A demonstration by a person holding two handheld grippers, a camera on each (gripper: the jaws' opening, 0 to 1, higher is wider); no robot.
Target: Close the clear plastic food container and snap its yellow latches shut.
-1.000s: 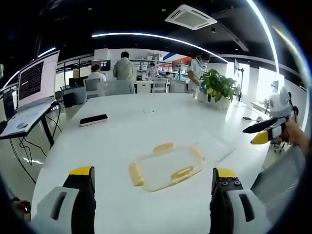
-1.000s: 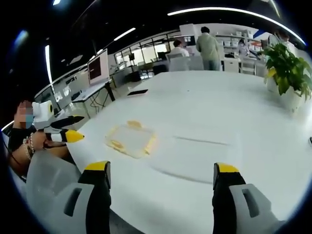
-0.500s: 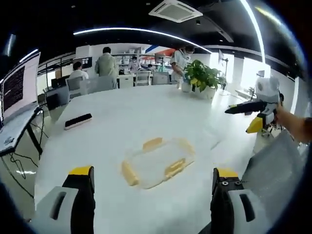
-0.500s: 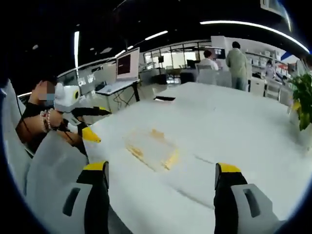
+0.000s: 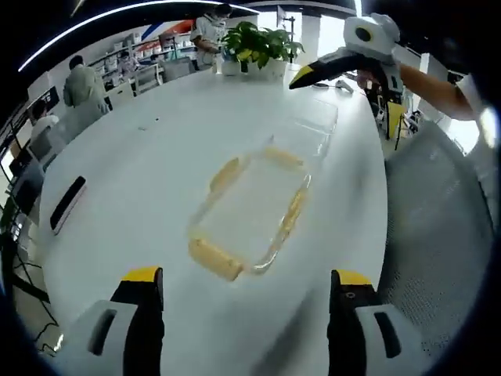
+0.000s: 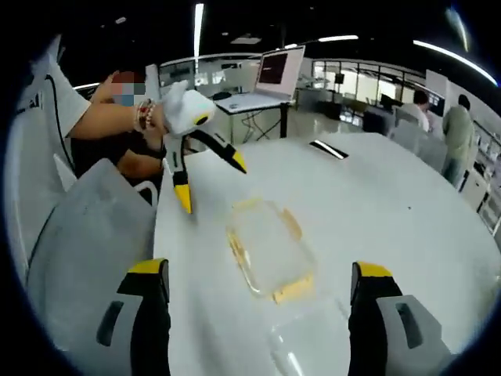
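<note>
Clear plastic food container (image 5: 252, 213) flat on the white worktop (image 5: 141, 168), near the worktop's edge by the mesh chair (image 5: 438, 235); yellow latches (image 5: 214, 259) on its sides, blurred. In the right gripper view, same container (image 6: 268, 249) mid-worktop with a separate clear piece (image 6: 313, 345) just beside its near end, too faint to name. Left gripper (image 5: 244, 325) above the worktop's near edge, jaws spread wide, nothing between them. Right gripper (image 6: 260, 317) likewise spread wide and empty, above the near edge. Right gripper again in the left gripper view (image 5: 344, 66), held over the far corner, apart from the container. Left gripper in the right gripper view (image 6: 205, 176), jaws splayed, over the worktop's edge beside the container. Phone (image 5: 67, 204) near the opposite edge; potted plant (image 5: 254, 43) at the far end.
</note>
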